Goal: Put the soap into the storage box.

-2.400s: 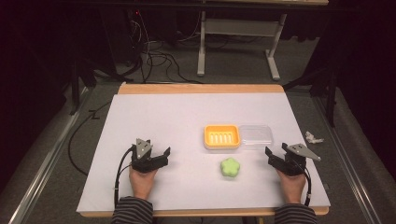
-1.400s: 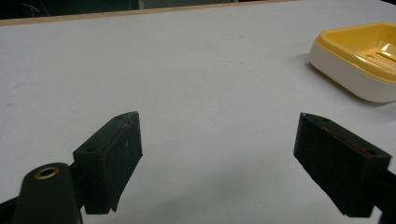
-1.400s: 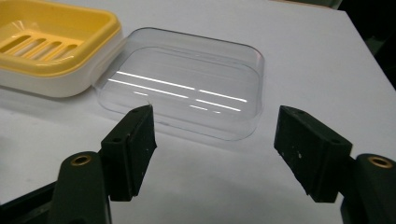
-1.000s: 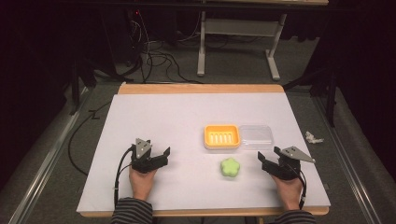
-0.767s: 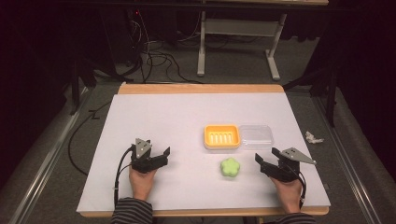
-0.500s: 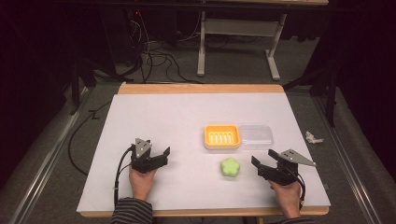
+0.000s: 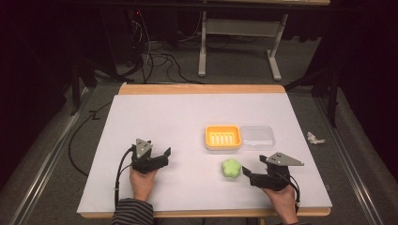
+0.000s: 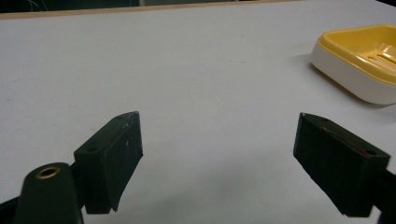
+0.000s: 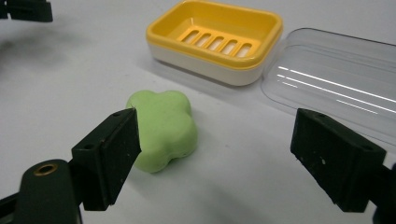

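A green flower-shaped soap (image 7: pixel 231 168) lies on the white table, just in front of a yellow soap dish (image 7: pixel 223 137) with a slotted bottom. The dish's clear lid (image 7: pixel 256 137) lies beside it on the right. My right gripper (image 7: pixel 247 176) is open, low on the table, just right of the soap. In the right gripper view the soap (image 9: pixel 163 128) sits close to the left jaw, partly within the opening of my right gripper (image 9: pixel 215 140), with dish (image 9: pixel 215 39) and lid (image 9: pixel 336 84) behind. My left gripper (image 7: pixel 164 157) rests open at the front left; nothing lies between its jaws (image 8: pixel 219 140).
The white table sheet (image 7: pixel 178 117) has a wooden far edge (image 7: pixel 202 89). A crumpled scrap (image 7: pixel 314 138) lies on the floor to the right. Cables and desk legs (image 7: pixel 202 42) stand beyond the table. The dish's corner (image 8: pixel 359 60) is at the right of the left gripper view.
My right gripper has slid left along the table toward the green soap, jaws staying open. The left gripper, soap, dish and lid have not moved.
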### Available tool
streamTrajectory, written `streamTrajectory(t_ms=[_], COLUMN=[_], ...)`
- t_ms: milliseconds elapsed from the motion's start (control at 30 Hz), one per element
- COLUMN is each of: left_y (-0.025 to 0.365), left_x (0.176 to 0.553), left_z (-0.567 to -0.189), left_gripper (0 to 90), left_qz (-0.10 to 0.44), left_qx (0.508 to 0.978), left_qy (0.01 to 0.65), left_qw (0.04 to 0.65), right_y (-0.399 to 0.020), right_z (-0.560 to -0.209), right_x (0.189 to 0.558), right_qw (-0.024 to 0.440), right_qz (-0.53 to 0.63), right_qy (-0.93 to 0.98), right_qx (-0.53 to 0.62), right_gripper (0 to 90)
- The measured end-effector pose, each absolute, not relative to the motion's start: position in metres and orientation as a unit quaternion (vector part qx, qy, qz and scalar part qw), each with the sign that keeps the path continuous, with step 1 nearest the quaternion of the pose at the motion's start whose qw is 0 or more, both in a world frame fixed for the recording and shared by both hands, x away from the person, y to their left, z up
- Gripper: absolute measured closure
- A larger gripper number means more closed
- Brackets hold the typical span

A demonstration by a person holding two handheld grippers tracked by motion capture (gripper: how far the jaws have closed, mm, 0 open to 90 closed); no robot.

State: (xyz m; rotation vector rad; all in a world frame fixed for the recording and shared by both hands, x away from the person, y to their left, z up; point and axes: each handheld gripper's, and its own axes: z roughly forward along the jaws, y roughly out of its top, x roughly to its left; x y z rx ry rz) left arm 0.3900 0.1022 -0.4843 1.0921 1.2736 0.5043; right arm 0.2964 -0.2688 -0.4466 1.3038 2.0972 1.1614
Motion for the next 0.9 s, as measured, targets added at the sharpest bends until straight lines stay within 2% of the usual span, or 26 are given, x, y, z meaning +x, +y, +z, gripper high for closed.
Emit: streamTrajectory(t_ms=[400,900], left_y=[0.103,0.103], left_x=[0.39,0.39], left_z=[-0.484,-0.484], left_gripper=[16.6,16.8], left_qz=[0.22,0.221], left_qx=[0.478,0.478], left_qy=[0.561,0.559], left_qw=[0.639,0.64], right_y=[-0.24,-0.216], right_z=[-0.45,-0.457], right_x=[0.302,0.315], right_qw=[0.178,0.175], right_qz=[0.382,0.344], right_qy=[0.799,0.827], right_qx=[0.429,0.41], right_gripper=[15.0,14.9])
